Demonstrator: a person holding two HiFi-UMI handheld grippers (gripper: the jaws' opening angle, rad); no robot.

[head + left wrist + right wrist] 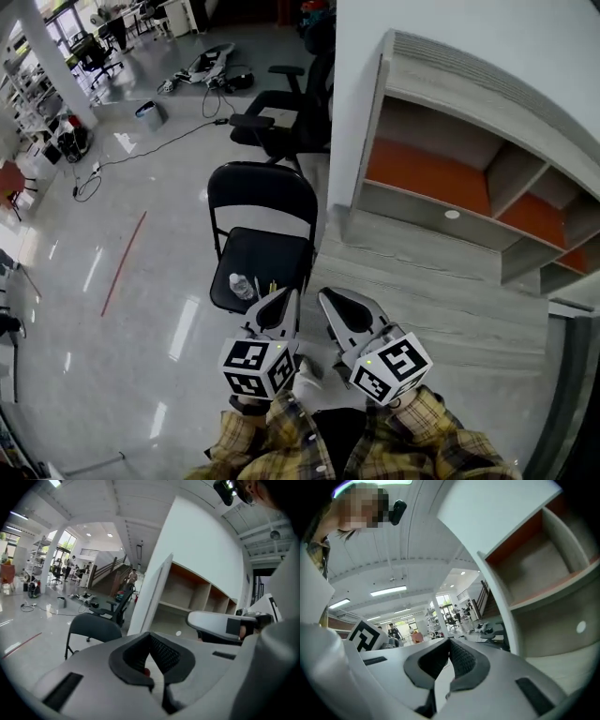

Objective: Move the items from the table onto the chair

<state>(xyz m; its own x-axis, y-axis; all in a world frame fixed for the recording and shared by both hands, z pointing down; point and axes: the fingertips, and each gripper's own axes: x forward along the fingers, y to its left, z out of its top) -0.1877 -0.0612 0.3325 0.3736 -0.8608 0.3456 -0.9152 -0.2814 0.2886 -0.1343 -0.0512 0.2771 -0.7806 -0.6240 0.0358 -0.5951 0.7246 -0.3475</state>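
Left gripper (281,298), right gripper (330,300): fingers pinched shut, nothing held. Clear plastic bottle (242,286) lay on black folding chair (262,192). Reckoned best: hover well clear, no bumping it.

We see bright daylight, glare streaks on the floor (183,328); fisheye bends edges, gripper views perhaps slightly soft.

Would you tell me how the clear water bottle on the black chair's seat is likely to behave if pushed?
The bottle looks round-bodied and seems to lie on its side, so it would probably roll. It sits near the seat's edge, so a push might send it off.
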